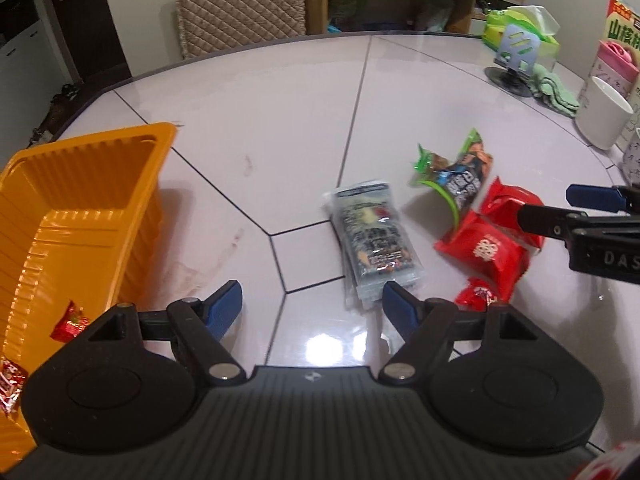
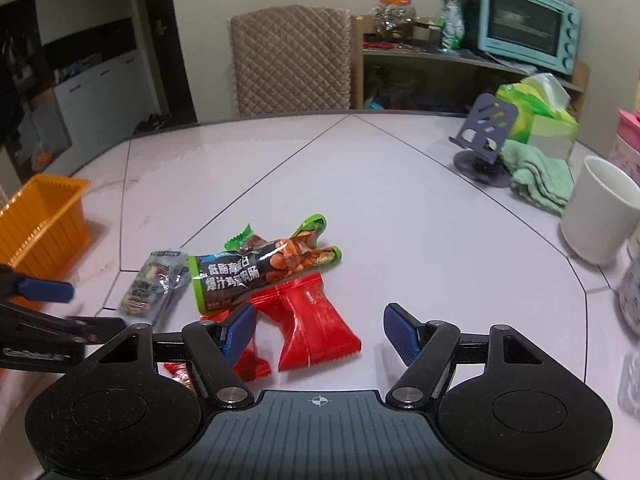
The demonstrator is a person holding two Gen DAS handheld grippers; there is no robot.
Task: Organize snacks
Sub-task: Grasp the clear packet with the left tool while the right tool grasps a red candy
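Red packets (image 2: 316, 320), 2, orange tray (image 1: 80, 184), 1

Both rigs look the same: the black plastic left gripper (image 1: 312, 304) and right gripper (image 2: 319, 330) have blue textured finger pads (image 2: 401, 334), silver pivot screws, round housings and a ribbed grey deck with a crosshair mark.
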